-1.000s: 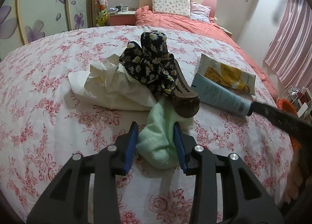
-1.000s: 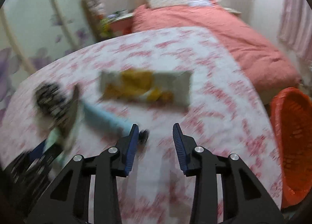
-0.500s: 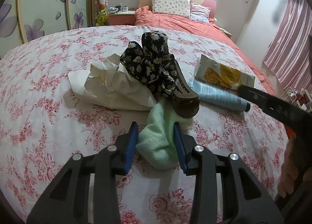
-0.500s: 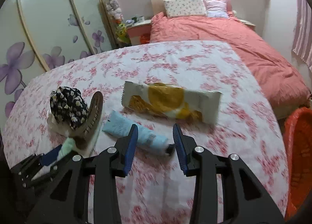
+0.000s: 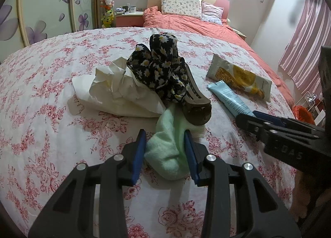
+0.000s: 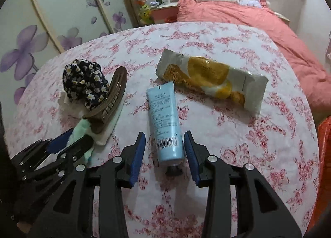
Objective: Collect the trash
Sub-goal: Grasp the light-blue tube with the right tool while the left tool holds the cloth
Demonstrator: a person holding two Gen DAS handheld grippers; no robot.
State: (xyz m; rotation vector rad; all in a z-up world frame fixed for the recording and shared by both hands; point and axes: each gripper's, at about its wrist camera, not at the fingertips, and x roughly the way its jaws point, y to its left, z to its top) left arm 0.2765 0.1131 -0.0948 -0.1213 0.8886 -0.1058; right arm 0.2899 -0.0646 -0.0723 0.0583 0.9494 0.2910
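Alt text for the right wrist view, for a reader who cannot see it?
The right gripper straddles a light blue tube lying on a floral tablecloth, a gap showing beside each pad. Beyond it lies a yellow and white snack wrapper; to the left, a brown hair claw and daisy-print cloth.

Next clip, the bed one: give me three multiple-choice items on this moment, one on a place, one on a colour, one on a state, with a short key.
1. Where does the snack wrapper lie?
A. Beyond the blue tube's flat end
B. Under the hair claw
C. In the orange basket

2. What colour is the cloth between the left tongs?
A. Pale green
B. Red
C. Black

3. How does the blue tube stand with the right tongs?
A. Lifted off the bed
B. Lying flat between the fingers
C. Standing on its cap

Key: A, it sits past the tube's crimped end; A, the cloth is mint; B, it rests on the floral bedspread.
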